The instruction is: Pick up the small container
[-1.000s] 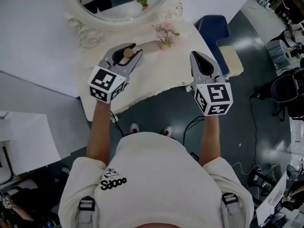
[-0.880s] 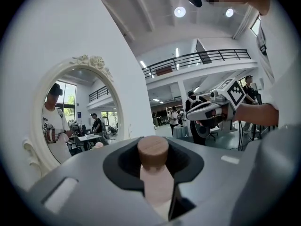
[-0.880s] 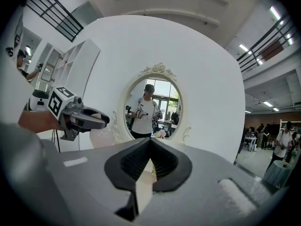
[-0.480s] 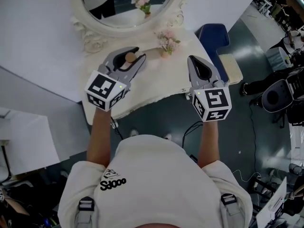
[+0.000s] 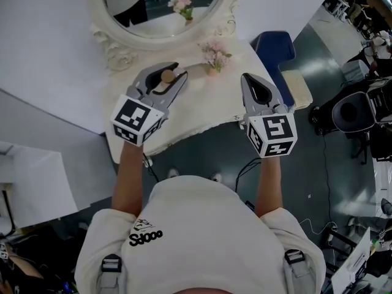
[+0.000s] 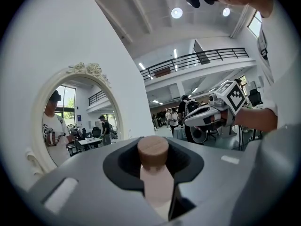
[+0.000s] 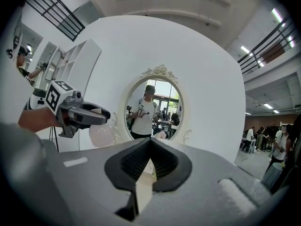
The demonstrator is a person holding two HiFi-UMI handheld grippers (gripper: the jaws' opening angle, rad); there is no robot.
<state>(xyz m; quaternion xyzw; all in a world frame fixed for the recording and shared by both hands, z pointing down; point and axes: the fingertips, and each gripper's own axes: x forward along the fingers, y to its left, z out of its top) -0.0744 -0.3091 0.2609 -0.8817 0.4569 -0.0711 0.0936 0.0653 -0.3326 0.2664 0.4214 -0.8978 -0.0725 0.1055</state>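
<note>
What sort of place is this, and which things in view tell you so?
Probably a staged dressing-table corner inside a large open hall: an ornate oval mirror, pink flowers on a white table, and a balcony railing overhead.

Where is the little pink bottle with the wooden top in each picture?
Head view: the small container is left of centre, between the left gripper's jaws.
Left gripper view: bottom centre, clamped between the jaws.
Right gripper view: at the left, a pale pink bulb under the left gripper.
Shared landmark: the oval mirror.
</note>
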